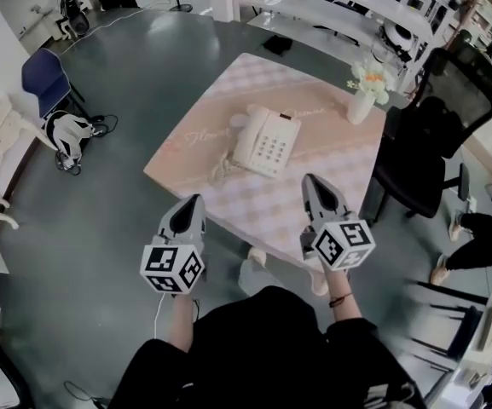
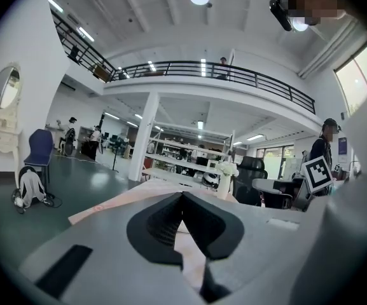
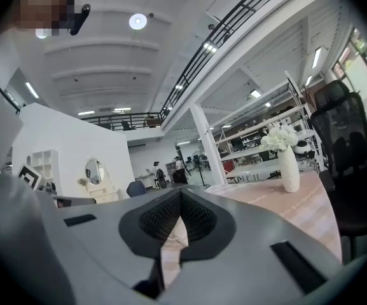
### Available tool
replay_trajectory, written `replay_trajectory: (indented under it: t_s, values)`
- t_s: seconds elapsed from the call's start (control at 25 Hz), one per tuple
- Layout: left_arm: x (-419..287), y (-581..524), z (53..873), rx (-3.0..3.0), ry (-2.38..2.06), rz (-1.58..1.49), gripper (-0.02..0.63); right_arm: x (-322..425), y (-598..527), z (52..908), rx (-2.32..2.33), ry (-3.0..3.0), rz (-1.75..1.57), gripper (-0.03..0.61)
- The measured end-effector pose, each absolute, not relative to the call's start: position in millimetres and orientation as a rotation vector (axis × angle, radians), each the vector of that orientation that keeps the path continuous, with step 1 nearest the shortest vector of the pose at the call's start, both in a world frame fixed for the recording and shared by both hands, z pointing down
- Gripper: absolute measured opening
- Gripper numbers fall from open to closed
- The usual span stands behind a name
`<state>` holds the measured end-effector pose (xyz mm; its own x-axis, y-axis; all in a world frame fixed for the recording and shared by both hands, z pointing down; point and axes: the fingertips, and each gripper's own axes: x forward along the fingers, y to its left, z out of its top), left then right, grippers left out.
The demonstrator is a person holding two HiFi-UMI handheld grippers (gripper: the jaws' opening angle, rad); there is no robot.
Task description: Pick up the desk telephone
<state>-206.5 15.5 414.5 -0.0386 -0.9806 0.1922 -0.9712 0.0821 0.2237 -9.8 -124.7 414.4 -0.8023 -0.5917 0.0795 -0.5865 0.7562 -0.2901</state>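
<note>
Cream-white plastic desk telephone [image 1: 265, 141] with a grey keypad sits flat on the desk [image 1: 228, 83], ahead of both my claws and apart from them, roughly between their lines. Its handset is cradled on its left side, with a coiled cord at the near corner. My left claw [image 1: 196, 198] is pressed together, nothing in it. My right claw [image 1: 308, 179] is the same, pinched tight and empty. The desk has a pink checked cloth, matte. Both claws have grey smooth shells and dark ribbed pads.
</note>
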Motion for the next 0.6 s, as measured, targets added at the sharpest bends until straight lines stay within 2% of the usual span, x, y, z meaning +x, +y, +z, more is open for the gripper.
replay_trajectory:
  t_s: [0.6]
  values:
    - [-237,-111,460,1.984,-1.774,0.061,-0.002,-41,-219,469,-1.056,2.908,-0.734,-0.008]
